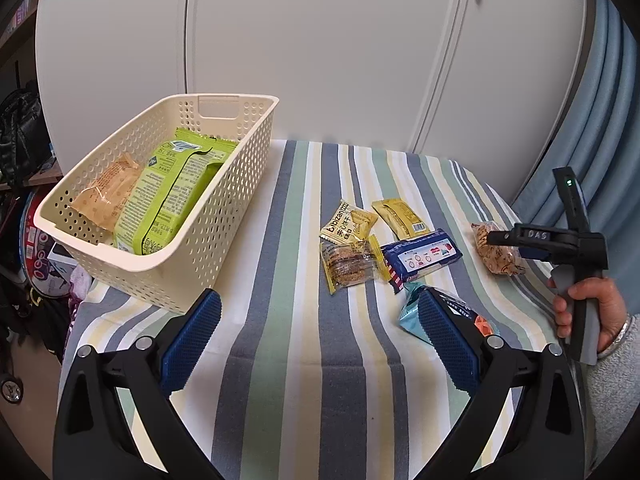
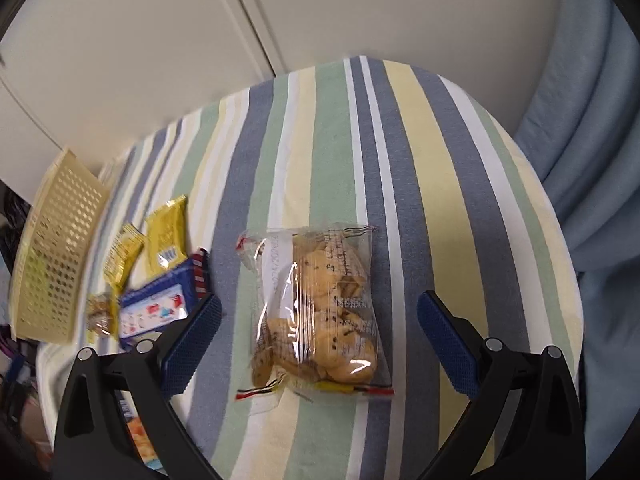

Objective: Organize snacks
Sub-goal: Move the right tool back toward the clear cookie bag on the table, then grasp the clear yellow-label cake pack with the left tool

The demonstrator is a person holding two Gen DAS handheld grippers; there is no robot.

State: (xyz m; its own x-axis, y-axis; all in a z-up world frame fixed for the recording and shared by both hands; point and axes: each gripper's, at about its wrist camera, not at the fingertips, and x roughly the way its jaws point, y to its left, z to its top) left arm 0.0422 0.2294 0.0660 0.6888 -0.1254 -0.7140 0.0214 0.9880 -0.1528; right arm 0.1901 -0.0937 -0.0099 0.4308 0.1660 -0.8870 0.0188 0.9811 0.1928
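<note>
A clear bag of cookies (image 2: 320,308) is seen lying flat on the striped tablecloth (image 2: 420,160), between the spread, empty jaws of the right gripper (image 2: 319,344). Well to its left, yellow packets (image 1: 396,216) and a blue packet (image 1: 420,258) are scattered. Further left, a cream perforated basket (image 1: 224,200) is found, holding a green packet (image 1: 172,196). The left gripper (image 1: 319,340) is held released, grasping nothing.
</note>
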